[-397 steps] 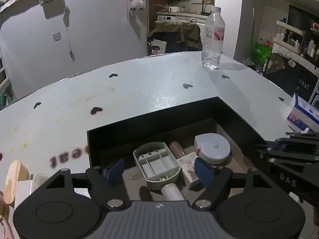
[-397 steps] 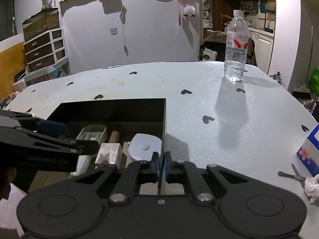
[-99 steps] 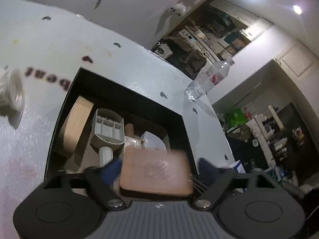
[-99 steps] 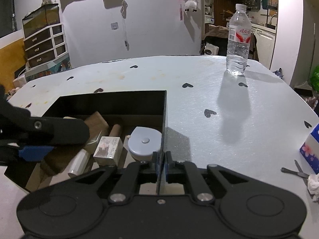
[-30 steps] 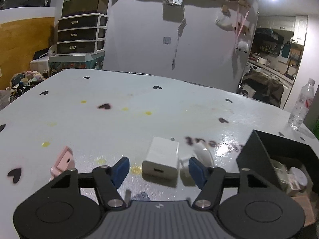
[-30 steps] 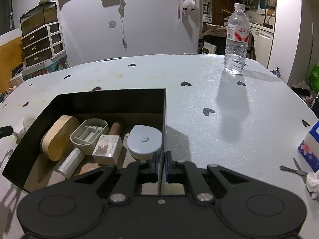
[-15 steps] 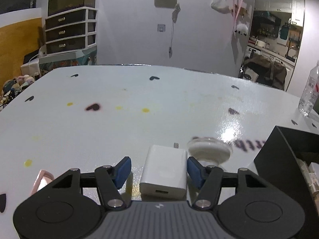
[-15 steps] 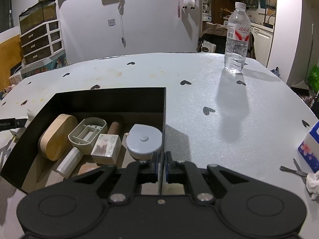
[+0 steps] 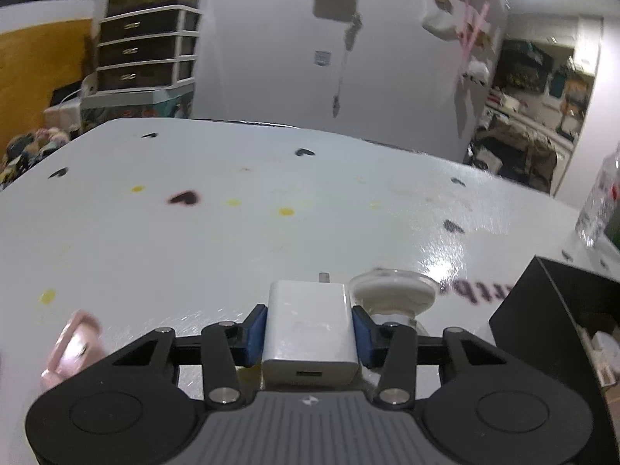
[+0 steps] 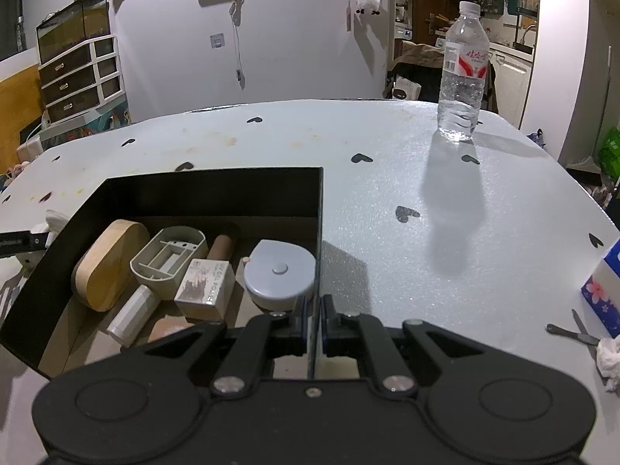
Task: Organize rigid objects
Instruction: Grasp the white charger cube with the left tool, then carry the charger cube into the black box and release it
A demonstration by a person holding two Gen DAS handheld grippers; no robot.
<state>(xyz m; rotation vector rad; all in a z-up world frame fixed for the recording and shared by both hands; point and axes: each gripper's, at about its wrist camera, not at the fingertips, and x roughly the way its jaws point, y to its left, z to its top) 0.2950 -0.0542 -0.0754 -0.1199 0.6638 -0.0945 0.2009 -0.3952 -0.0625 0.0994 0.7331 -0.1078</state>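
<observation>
My left gripper (image 9: 309, 331) is shut on a white charger block (image 9: 309, 329), its blue pads pressed on both sides. A clear round lid or cup (image 9: 394, 295) sits just right of it on the white table. The black box (image 10: 217, 190) holds a wooden oval piece (image 10: 108, 263), a grey divided tray (image 10: 168, 257), a small carton (image 10: 205, 288), a white tube (image 10: 131, 316) and a round blue-grey case (image 10: 279, 273). My right gripper (image 10: 314, 319) is shut on the box's right wall (image 10: 320, 232). The box corner also shows in the left wrist view (image 9: 542, 310).
A pink object (image 9: 73, 345) lies on the table left of my left gripper. A water bottle (image 10: 463, 77) stands at the far right. A tissue pack (image 10: 606, 290), small scissors (image 10: 569, 331) and a crumpled tissue (image 10: 610, 352) lie at the right edge.
My left gripper has closed on the white charger block, which stood loose between open fingers before. The right gripper has stayed on the box wall.
</observation>
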